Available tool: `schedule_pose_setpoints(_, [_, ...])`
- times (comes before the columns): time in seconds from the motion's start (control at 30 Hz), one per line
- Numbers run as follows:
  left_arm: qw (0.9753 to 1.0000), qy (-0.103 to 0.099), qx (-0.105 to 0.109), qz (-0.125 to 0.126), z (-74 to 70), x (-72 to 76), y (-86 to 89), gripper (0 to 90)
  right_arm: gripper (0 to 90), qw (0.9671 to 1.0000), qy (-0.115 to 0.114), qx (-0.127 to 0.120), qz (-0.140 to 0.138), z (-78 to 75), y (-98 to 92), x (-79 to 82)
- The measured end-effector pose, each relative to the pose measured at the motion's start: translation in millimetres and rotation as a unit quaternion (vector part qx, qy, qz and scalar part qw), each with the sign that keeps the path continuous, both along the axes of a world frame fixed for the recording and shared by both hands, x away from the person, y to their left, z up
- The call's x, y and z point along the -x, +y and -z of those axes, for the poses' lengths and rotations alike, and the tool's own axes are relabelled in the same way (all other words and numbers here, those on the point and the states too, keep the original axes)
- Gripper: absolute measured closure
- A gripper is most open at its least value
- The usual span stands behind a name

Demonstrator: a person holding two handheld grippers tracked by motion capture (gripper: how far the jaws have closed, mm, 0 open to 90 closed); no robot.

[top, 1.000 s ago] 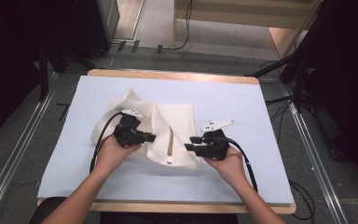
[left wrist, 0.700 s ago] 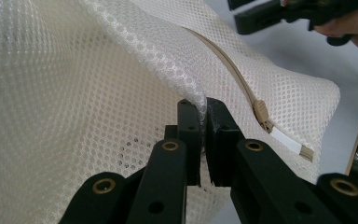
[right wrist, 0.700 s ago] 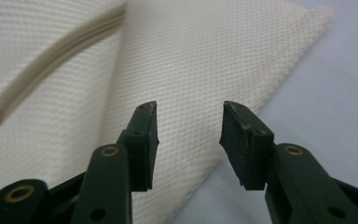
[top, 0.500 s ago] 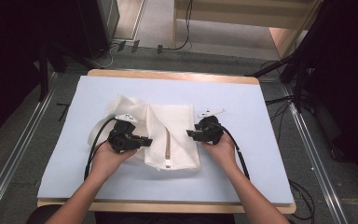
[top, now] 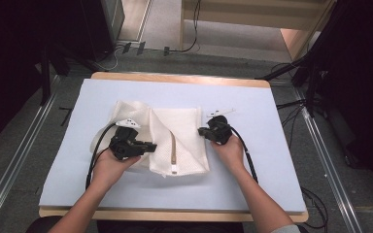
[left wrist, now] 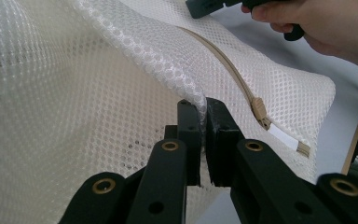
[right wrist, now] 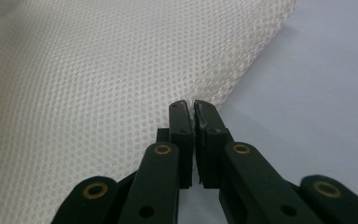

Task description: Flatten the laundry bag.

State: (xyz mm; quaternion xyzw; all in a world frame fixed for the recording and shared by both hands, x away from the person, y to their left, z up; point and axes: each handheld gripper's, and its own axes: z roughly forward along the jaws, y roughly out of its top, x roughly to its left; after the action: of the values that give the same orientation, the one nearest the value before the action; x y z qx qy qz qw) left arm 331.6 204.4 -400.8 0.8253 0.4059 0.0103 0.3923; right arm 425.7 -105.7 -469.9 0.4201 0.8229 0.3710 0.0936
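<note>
A white mesh bag point(top: 182, 131) with a tan zipper point(top: 174, 150) lies partly folded on the pale blue mat point(top: 272, 160). My left gripper point(top: 153, 145) is at the bag's left-middle. In the left gripper view, the left gripper point(left wrist: 204, 105) is shut on a raised fold of the mesh bag point(left wrist: 74, 93), with the zipper pull point(left wrist: 259, 112) just to its right. My right gripper point(top: 201, 131) is at the bag's right edge. In the right gripper view, the right gripper point(right wrist: 193, 105) is shut right at the edge of the mesh bag point(right wrist: 98, 70).
The mat covers a wooden table whose edge point(top: 175, 77) shows at the far side. Bare mat lies right of the bag and along the near side. Cables point(top: 245, 150) trail from both grippers toward the person. Floor rails and dark stands flank the table.
My right gripper has moved away from the person along the bag's right edge. The left gripper has drifted slightly toward the near left, and the bag now lies flatter on the right.
</note>
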Motion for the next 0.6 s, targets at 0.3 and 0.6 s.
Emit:
schedule_pose_setpoints(0.3, [0.9999,-0.007,0.004,0.009,-3.8,5.4,-6.2,87.3,88.5,0.9972,-0.017,-0.005,0.073,-11.2,-45.7,-12.9])
schedule_pose_setpoints(0.6, [0.9988,-0.010,0.034,0.033,-7.9,16.8,-20.0,87.7,88.6,0.9908,-0.023,-0.009,0.133,-16.3,-90.4,-22.9])
